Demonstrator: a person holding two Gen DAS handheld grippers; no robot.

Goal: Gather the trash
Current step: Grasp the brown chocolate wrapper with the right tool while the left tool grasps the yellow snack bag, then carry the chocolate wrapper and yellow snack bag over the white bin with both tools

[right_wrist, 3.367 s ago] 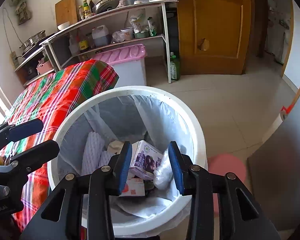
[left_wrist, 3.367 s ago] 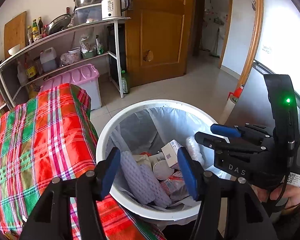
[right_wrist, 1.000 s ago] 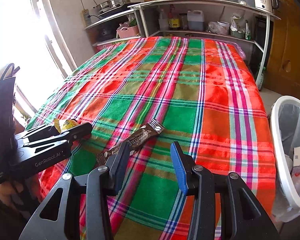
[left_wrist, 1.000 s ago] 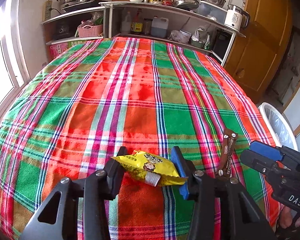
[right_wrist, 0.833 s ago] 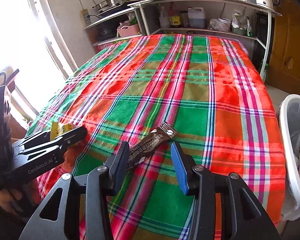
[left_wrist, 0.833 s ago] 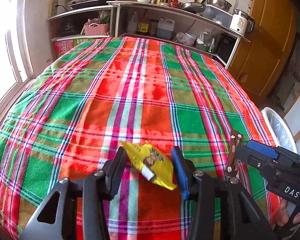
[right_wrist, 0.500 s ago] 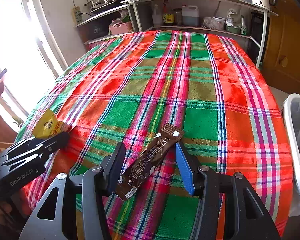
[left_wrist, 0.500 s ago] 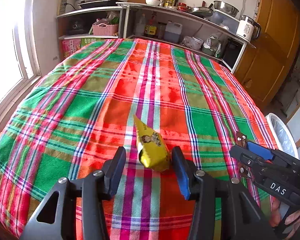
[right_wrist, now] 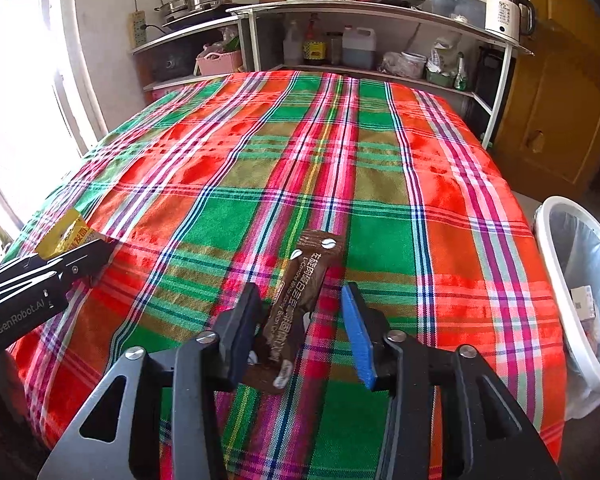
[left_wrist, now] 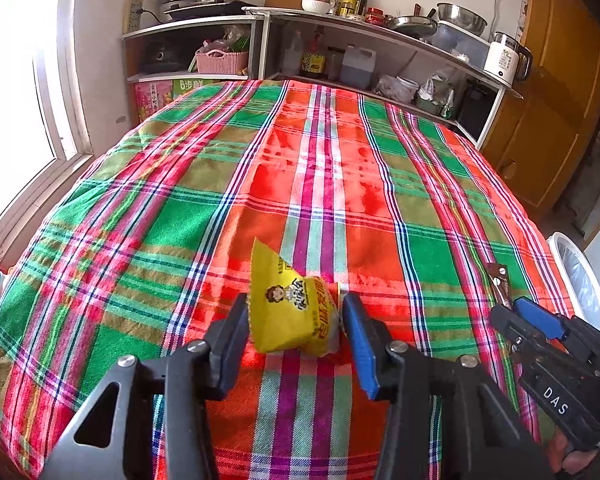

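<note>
I see the yellow snack packet lying on the plaid tablecloth, sitting between the spread fingers of my left gripper. My right gripper, also parted, straddles the brown bar wrapper, which points toward 12 o'clock. The white trash bin stands off the table's edge at 3 o'clock.

Yellow snack packet standing tilted between the parted fingers of the left hand-held gripper, near the front edge of the plaid-covered tabletop. Right hand-held gripper at the right edge, over a brown wrapper. White trash bin just beyond that right edge.
</note>
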